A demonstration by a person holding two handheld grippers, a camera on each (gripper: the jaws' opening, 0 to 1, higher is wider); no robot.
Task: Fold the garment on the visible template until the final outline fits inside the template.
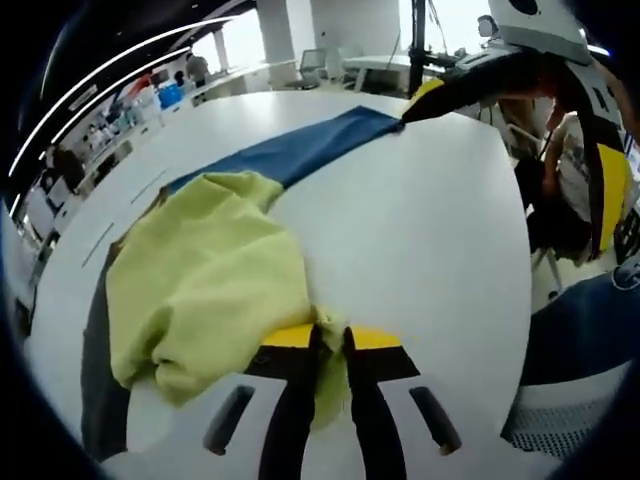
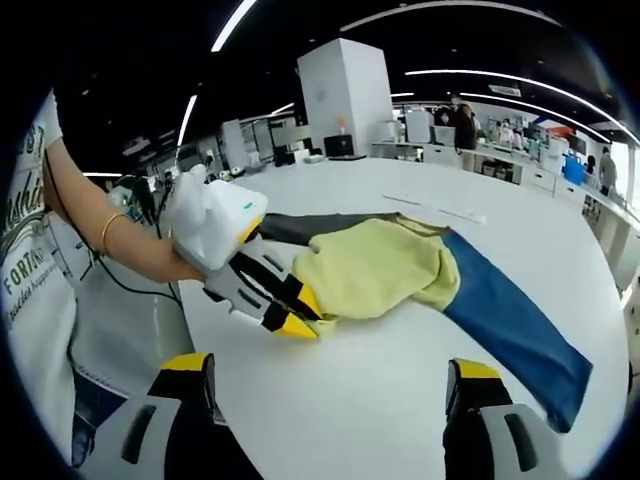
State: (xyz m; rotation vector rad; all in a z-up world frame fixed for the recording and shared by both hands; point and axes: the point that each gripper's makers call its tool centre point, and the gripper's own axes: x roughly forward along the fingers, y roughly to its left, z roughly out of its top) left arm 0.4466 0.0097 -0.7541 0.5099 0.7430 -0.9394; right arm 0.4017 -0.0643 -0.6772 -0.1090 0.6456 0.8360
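Note:
A yellow-green garment (image 1: 210,275) lies crumpled on a long template strip, blue (image 1: 300,150) at the far end and dark grey (image 1: 97,400) at the near end. My left gripper (image 1: 332,335) is shut on the garment's near edge. In the right gripper view the same garment (image 2: 375,265) covers the strip's middle, and the left gripper (image 2: 300,325) pinches its corner. My right gripper (image 2: 330,400) stands open just above the bare table, with nothing between its jaws. In the left gripper view the right gripper (image 1: 500,185) is spread wide, one tip at the blue end.
The white table (image 1: 430,260) has bare room to the right of the strip. A chair (image 1: 570,410) stands at its edge. A person's arm (image 2: 110,240) reaches in from the left. Desks and shelves (image 2: 480,150) stand far behind.

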